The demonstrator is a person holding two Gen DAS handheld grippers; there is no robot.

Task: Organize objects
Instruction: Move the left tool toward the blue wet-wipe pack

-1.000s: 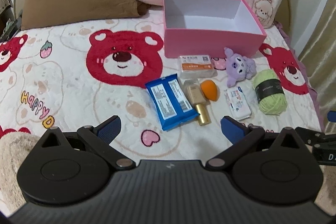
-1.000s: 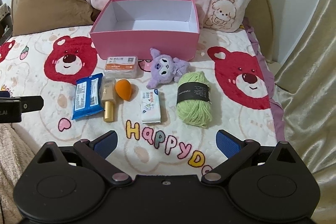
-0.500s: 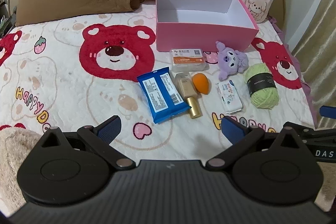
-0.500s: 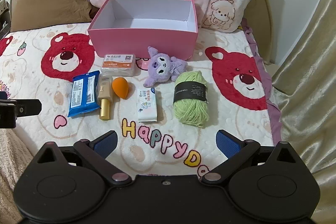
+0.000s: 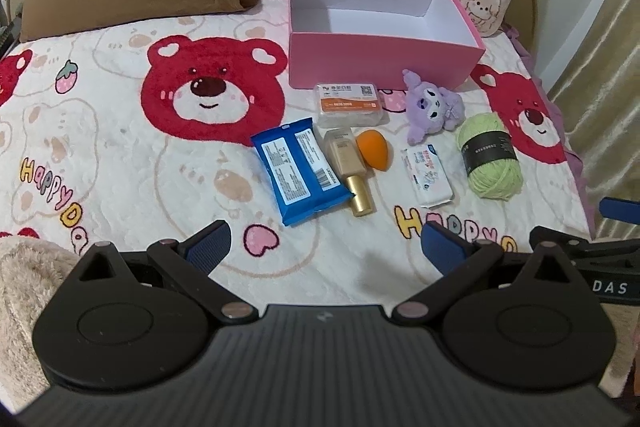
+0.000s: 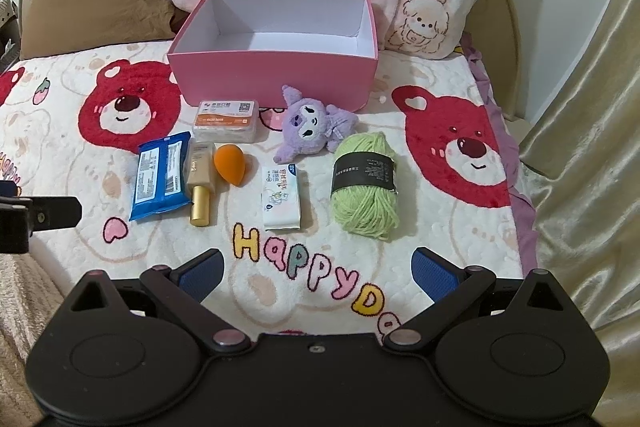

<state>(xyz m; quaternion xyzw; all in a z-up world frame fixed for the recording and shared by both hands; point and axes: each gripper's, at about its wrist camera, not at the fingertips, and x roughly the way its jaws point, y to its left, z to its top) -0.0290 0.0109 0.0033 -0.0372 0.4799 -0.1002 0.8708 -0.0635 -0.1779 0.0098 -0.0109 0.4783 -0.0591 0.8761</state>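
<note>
- Both my tools idle above the bed (image 6: 460,75): left tool (image 5: 324,247) spread wide, nothing in it; right tool (image 6: 316,273) same, wide and empty.
- Landmark = pink box (image 6: 276,67), open top, white inside, nothing in it, backed against the pillows. Prob the bin everything goes into.
- All items in a loose row just in front of the box, none touching it as far as I can tell. Laid flat and spaced for easy picks.
- Nearest the box: clear case w/ orange label (image 6: 227,121), purple plush (image 6: 310,125).
- Further out, left to right: blue wipes pack (image 6: 160,177), foundation bottle (image 6: 201,183) w/ gold cap toward me, orange sponge (image 6: 230,163), tissue pack (image 6: 281,197), green yarn (image 6: 366,187) w/ black band.
- Nothing sorted yet, I'd say task at start.
</note>
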